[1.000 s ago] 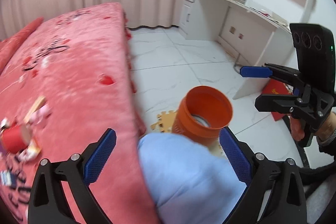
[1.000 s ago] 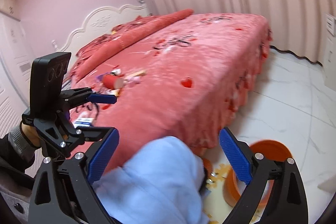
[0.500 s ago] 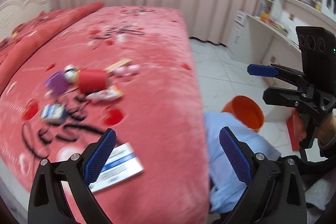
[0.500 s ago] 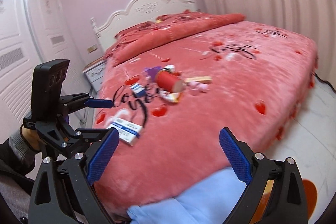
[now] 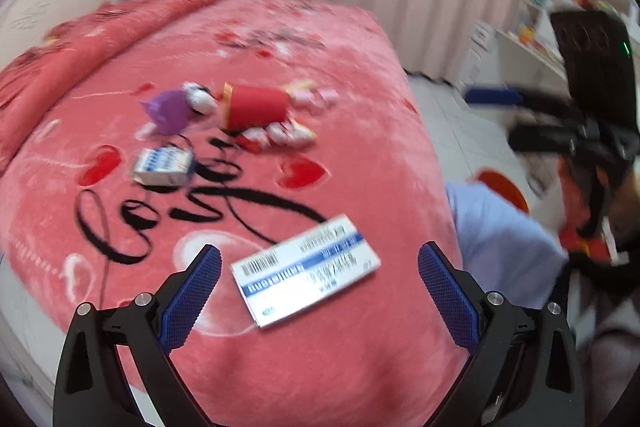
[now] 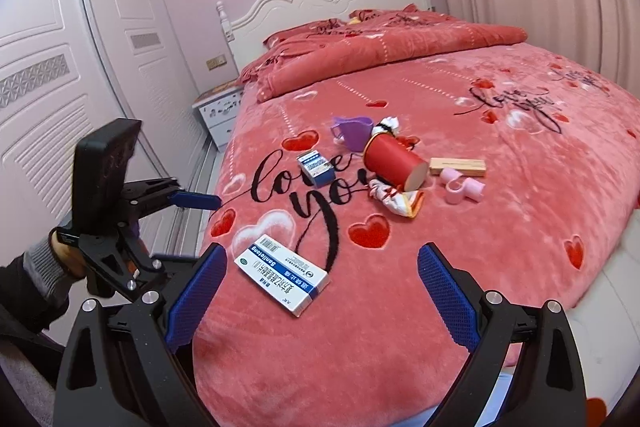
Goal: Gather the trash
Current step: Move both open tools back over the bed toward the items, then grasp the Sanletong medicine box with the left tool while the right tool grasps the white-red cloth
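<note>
Pink bed (image 6: 500,227): red cup (image 6: 394,163) on side, empty

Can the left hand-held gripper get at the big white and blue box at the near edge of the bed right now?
Probably yes: the left hand-held gripper is open, the white and blue box lies flat between its fingers' line, and nothing covers it.
</note>
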A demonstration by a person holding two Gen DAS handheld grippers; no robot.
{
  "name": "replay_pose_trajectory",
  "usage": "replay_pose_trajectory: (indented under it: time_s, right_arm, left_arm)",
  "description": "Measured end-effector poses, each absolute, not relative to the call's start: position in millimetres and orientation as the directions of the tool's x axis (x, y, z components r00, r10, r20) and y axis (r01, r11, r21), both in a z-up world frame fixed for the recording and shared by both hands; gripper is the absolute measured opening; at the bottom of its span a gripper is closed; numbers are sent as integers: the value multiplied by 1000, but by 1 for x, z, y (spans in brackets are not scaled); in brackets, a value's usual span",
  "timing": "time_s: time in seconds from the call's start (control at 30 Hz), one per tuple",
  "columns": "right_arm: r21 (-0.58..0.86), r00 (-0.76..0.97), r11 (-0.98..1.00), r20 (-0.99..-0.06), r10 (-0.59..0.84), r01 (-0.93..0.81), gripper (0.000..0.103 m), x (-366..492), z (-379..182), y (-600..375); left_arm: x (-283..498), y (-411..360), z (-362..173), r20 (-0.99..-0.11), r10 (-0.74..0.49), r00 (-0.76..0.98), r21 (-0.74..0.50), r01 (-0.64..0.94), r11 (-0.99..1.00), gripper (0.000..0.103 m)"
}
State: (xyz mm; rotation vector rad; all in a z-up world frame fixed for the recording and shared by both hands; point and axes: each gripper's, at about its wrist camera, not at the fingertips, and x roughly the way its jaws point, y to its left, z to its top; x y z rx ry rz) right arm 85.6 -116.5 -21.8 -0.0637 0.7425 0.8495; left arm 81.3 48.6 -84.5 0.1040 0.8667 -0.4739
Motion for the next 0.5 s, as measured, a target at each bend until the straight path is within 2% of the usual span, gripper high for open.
replay_pose_trajectory:
  time_s: [0.33, 0.5]
  right_arm:
    - [250, 394, 687, -666, 634, -683, 95, 98, -46, -104]
    - [249, 396, 705, -683, 614, -664, 95, 102, -50, -103]
  left_arm:
    - [106, 56, -123, -794, -473, 383, -71, 714, 697, 97]
    - [126, 54, -140, -799, -524, 294, -131, 766, 629, 97]
